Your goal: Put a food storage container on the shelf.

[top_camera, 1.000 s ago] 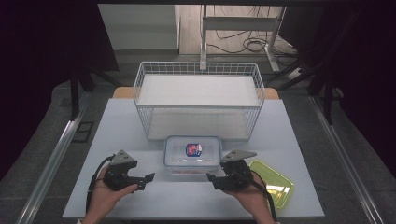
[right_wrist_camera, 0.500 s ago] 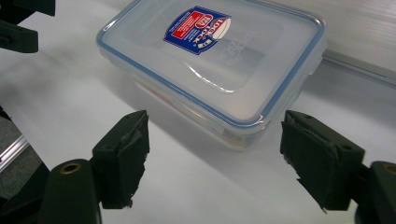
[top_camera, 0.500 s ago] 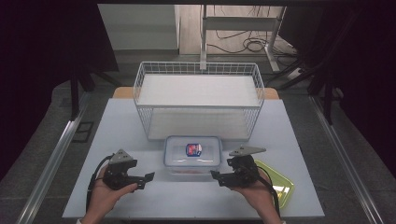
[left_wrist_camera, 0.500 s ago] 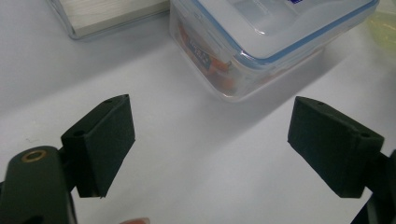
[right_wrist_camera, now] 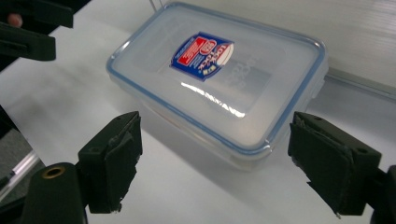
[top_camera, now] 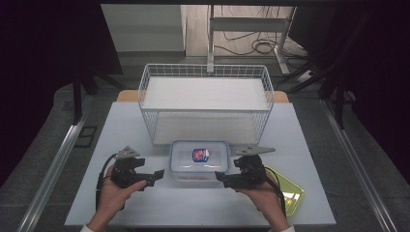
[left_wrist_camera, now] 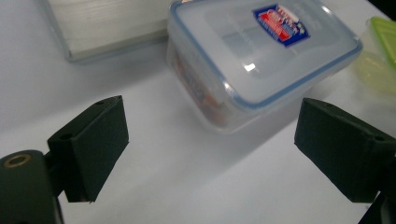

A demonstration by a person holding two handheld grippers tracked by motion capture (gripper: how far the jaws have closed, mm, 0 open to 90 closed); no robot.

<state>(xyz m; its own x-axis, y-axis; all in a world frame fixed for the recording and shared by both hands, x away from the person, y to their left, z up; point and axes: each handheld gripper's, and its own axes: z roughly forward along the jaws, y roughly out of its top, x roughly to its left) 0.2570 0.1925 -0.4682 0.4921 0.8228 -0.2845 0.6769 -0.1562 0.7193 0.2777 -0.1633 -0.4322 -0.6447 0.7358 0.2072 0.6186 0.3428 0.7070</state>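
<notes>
the box [top_camera: 199,161] sat on the desk [top_camera: 145,130] in front of the basket [top_camera: 205,101]. the left tongs [top_camera: 155,176] and right tongs [top_camera: 221,178] were both wide apart, one beside each end of it.

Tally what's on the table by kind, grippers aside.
Wire basket: 1
Clear lidded box: 1
Green lid: 1
Total: 3
</notes>
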